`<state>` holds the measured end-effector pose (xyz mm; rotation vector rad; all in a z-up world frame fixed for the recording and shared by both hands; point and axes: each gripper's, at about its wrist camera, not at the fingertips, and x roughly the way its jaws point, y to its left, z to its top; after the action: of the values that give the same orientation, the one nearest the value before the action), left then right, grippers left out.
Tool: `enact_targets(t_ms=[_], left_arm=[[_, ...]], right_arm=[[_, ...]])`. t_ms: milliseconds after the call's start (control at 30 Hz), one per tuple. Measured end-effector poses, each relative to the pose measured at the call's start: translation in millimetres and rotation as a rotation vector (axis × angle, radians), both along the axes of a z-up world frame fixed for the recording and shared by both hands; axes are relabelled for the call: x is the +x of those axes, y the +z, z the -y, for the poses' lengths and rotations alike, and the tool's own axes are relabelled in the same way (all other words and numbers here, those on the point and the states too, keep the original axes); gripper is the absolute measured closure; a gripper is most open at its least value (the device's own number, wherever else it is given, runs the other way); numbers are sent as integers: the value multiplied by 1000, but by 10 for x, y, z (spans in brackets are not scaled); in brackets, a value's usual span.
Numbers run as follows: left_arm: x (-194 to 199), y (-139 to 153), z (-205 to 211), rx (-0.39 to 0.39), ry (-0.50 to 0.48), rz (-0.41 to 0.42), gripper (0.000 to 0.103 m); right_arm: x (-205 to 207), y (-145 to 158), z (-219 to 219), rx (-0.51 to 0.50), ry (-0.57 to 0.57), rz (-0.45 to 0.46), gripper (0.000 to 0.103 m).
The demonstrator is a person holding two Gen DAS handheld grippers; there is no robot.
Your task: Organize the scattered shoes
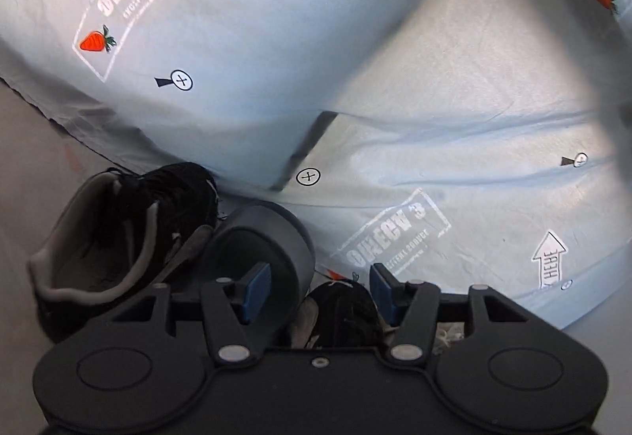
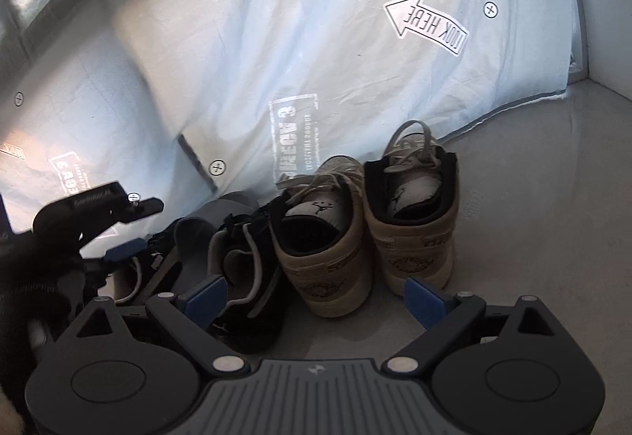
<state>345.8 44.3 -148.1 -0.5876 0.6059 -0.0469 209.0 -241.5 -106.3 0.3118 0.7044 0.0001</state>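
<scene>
Black sneaker (image 2: 241, 269) beside open right tongs (image 2: 316, 302), tan pair (image 2: 367, 225) ahead

Two wrist views, close and angled down

Both face the printed blue sheet (image 1: 245, 0) and share the black sneaker (image 1: 118, 237), seen near.

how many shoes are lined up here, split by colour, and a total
Tan and white sneakers: 2, at and
Black shoes: 2, at and
Grey slides: 1, at; any second one is hidden
Total: 5 that can be seen
</scene>
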Motion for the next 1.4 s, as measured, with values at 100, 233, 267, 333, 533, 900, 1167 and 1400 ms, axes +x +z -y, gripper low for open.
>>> enact_targets(t_ms=[100, 233, 267, 333, 533, 900, 1167, 1400], left_arm=[[218, -133, 47, -2, 16, -8, 47], [415, -328, 73, 3, 43, -46, 47], [444, -367, 76, 2, 46, -56, 47], [537, -494, 73, -23, 57, -84, 47], [663, -581, 19, -110, 75, -72, 93], [-7, 239, -71, -151, -14, 220, 93], [-1181, 1158, -654, -12, 19, 318, 92], [-2331, 861, -1355, 57, 200, 61, 92]], right_arm=[[35, -77, 87, -43, -20, -14, 7], [81, -148, 211, -43, -55, -30, 7], [88, -162, 236, -32, -65, -33, 7], [106, -197, 263, -27, -76, -41, 7], [151, -271, 234, -55, -72, -58, 7], [202, -254, 10, -51, -44, -35, 7], [145, -17, -246, -31, 15, 40, 7], [-75, 195, -565, -44, 133, 95, 7]])
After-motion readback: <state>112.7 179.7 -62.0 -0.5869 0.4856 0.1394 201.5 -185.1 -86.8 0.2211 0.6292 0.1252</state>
